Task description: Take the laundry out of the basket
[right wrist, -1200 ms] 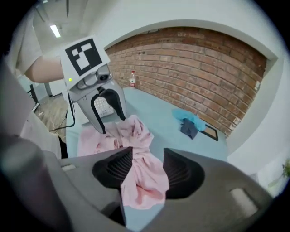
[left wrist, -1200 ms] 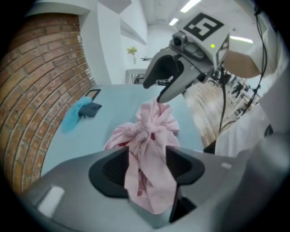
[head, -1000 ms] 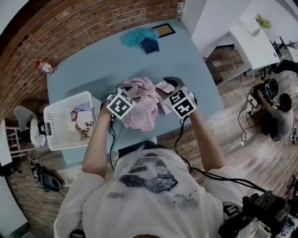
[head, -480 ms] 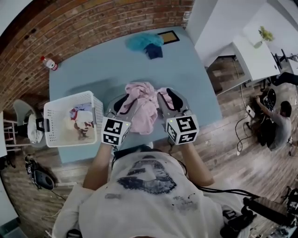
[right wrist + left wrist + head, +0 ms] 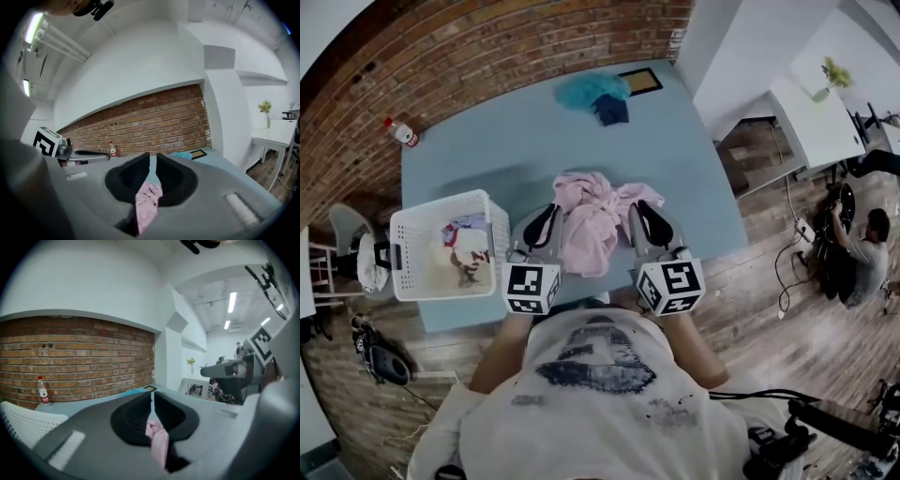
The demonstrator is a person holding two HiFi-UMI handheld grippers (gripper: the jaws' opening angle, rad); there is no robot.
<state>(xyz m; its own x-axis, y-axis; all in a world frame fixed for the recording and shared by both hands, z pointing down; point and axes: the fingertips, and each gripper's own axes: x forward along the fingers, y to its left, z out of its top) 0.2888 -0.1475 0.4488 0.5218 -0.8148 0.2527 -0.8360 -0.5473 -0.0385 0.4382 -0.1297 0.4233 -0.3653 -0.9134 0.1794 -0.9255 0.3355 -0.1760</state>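
Pink garment (image 5: 591,225) is bunching between left gripper (image 5: 546,223) and right gripper (image 5: 649,223) over the worktop (image 5: 487,131), clear of the laundry basket (image 5: 450,199).

Left gripper view: jaws have just been closing and are now pinching pink cloth.

Right gripper view: same, clamping it.

Reading this as the lift-out step. Next move calls for laying it down and returning for the other clothes (image 5: 461,258).

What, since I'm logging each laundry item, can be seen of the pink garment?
The pink garment is a pale pink, thin-looking cloth, crumpled into soft folds. It is bunched above the blue table, held between the left gripper and the right gripper, whose jaws have just been closing and now each pinch a fold of it. Its middle sags toward the table's near edge. Whether it touches the table cannot be told.
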